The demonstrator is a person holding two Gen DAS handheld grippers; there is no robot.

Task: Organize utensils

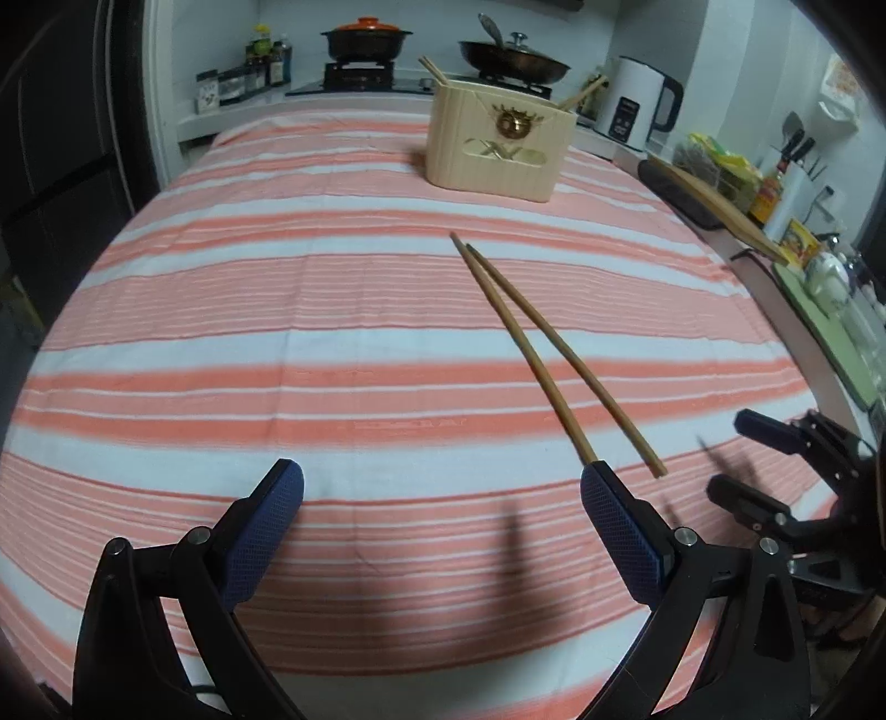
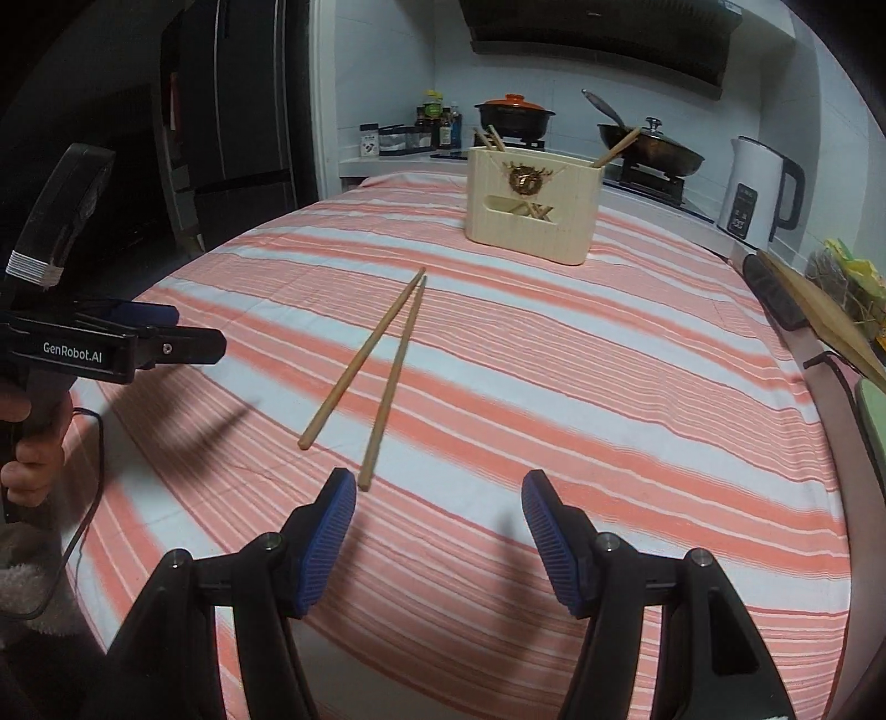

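Two wooden chopsticks lie in a narrow V on the pink-and-white striped cloth, tips together and pointing at the holder. They also show in the right wrist view. A cream utensil holder with a gold emblem stands at the far end of the table, with chopsticks sticking out of it; it also shows in the right wrist view. My left gripper is open and empty, its right pad near the chopsticks' thick ends. My right gripper is open and empty, its left pad by a chopstick end.
Behind the table is a stove with an orange-lidded pot and a lidded pan. A white kettle stands to the right. A wooden board and bottles line the right counter. A dark fridge stands at left.
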